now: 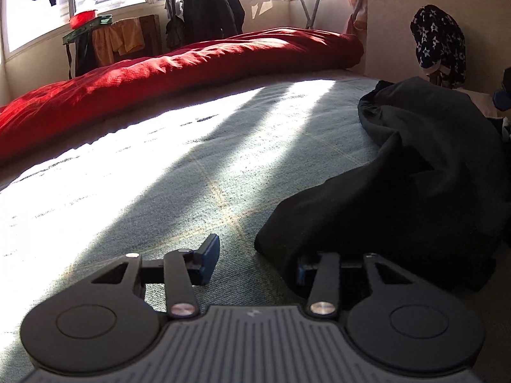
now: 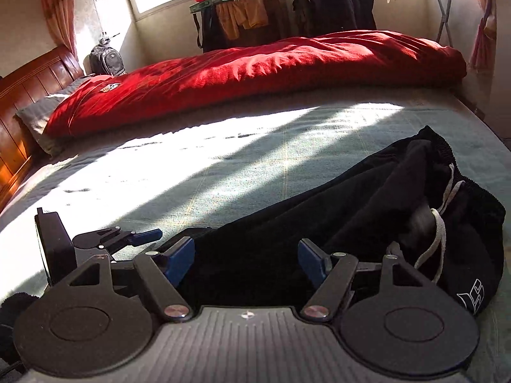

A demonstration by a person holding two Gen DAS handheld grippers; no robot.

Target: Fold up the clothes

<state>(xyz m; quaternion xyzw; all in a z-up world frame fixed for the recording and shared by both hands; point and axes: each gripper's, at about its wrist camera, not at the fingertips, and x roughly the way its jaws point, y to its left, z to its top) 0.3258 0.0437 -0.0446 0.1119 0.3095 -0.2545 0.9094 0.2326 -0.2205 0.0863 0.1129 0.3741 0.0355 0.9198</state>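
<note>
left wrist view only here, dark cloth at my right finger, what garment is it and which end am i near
observer: The right wrist view shows black drawstring bottoms, pants or shorts. Their elastic waistband lies at the far right, away from the left gripper.
operator: is the string tucked in
observer: No, a white drawstring hangs loose out of the waist opening.
operator: where's the right gripper
observer: The right gripper is open right beside yours. The black cloth lies between its fingers and is not pinched.
</note>
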